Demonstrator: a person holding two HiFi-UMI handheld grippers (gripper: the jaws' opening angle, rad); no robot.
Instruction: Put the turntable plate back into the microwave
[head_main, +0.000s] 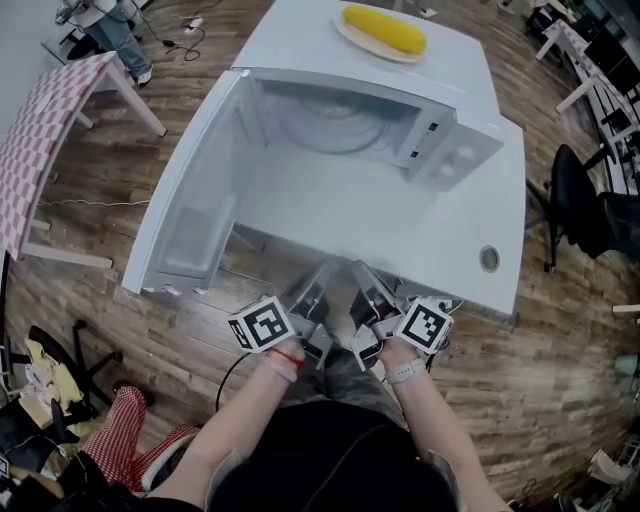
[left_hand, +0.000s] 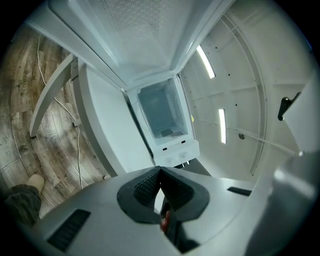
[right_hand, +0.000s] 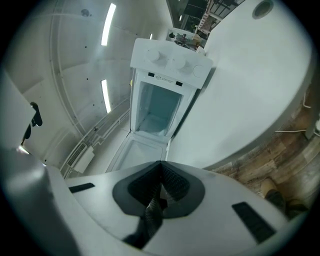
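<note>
A white microwave stands on the white table with its door swung wide open to the left. The clear glass turntable plate lies inside the cavity, toward the back. My left gripper and right gripper are side by side in front of the table's near edge, close to my body, both pointing at the microwave. Both are shut with nothing between the jaws. The left gripper sees the open microwave straight ahead, and so does the right gripper, with the microwave beyond it.
A plate with a yellow corn cob rests on top of the microwave. The table has a round cable hole near its right front. A checkered table stands at the left, a black chair at the right, and a person far back left.
</note>
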